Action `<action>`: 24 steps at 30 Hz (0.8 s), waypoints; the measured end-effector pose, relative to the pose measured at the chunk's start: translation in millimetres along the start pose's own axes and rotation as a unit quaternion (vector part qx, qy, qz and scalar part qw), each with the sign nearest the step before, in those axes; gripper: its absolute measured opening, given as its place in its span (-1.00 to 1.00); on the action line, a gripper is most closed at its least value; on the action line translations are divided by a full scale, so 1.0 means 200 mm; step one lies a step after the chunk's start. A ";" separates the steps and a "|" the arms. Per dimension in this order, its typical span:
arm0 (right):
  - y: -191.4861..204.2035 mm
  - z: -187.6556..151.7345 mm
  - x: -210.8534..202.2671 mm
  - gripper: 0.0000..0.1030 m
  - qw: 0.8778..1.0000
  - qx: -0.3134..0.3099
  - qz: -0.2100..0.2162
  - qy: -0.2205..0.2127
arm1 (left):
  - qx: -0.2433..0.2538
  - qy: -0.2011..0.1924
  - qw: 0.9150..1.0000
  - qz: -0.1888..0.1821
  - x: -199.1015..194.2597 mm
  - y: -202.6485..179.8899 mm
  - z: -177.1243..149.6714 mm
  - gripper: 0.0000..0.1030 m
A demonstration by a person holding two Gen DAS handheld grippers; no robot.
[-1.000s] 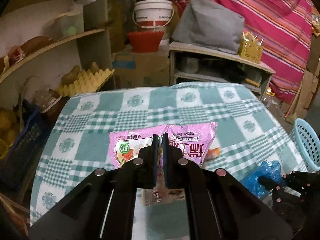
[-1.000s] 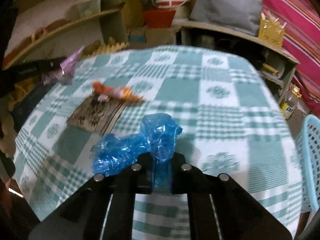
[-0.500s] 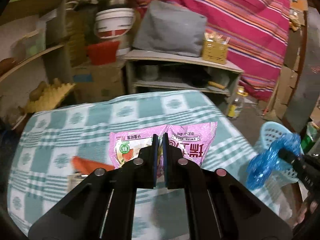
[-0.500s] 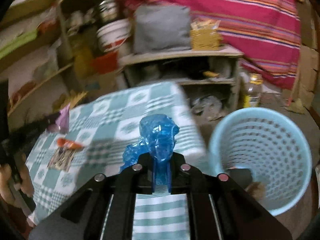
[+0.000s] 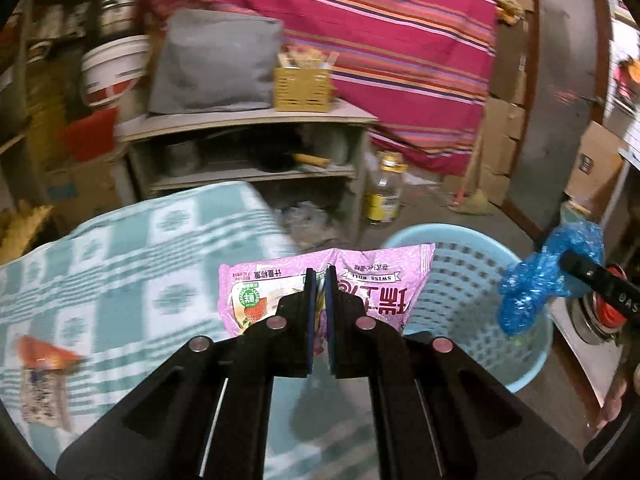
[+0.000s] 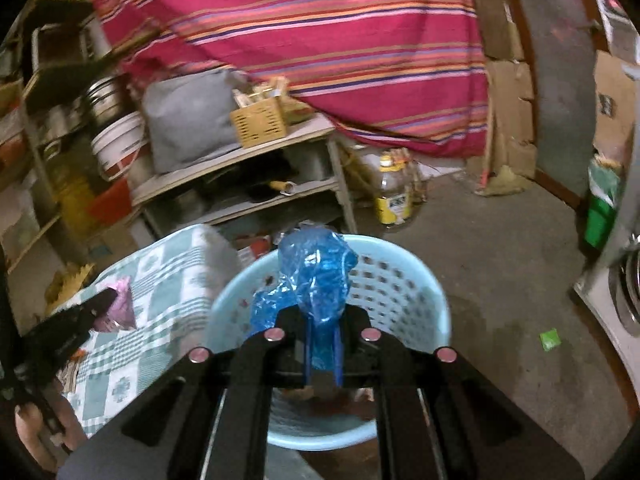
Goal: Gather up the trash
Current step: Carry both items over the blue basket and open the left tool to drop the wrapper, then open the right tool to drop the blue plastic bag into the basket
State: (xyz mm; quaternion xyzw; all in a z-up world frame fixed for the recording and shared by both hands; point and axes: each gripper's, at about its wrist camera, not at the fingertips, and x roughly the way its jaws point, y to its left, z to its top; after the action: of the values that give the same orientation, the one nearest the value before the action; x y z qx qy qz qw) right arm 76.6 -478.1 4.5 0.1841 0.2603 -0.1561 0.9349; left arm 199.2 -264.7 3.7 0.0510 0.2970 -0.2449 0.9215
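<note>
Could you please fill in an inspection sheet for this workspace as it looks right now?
Surface: table under a green-and-white checked cloth; concrete floor beside it.
Job's things: pink snack wrapper and blue plastic bag, both held; light blue basket on the floor by the table's corner, some scraps inside.
Clutter: orange wrapper and a printed wrapper on the cloth; a green scrap on the floor.
Grippers: left gripper shut on the pink snack wrapper; right gripper shut on the blue plastic bag, over the basket.
Cables: nothing seen.
Surroundings: wooden shelf with grey cushion; striped cloth; bottle on the floor.
</note>
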 end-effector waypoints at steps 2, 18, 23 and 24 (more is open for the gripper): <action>-0.08 0.00 0.01 -0.85 1.000 0.012 -0.010 0.004 | 0.012 -0.003 1.000 -0.013 0.04 -0.11 0.00 -0.94; -0.26 0.00 0.05 -0.85 0.999 0.017 -0.040 0.012 | 0.019 0.020 0.998 -0.051 0.34 -0.38 -0.03 -0.55; -0.26 -0.01 0.06 -0.85 0.999 0.017 -0.040 0.017 | 0.008 0.006 0.999 -0.037 0.29 -0.33 -0.01 0.15; -0.25 -0.01 0.06 -0.85 0.999 0.017 -0.040 0.018 | 0.006 0.005 0.999 -0.034 0.27 -0.32 0.00 0.22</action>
State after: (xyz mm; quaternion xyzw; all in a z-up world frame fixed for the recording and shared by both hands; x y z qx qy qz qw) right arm 66.3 -523.8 -16.0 0.1918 0.2815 -0.1944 0.9199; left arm 206.2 -343.2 -24.5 0.0478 0.3021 -0.2776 0.9107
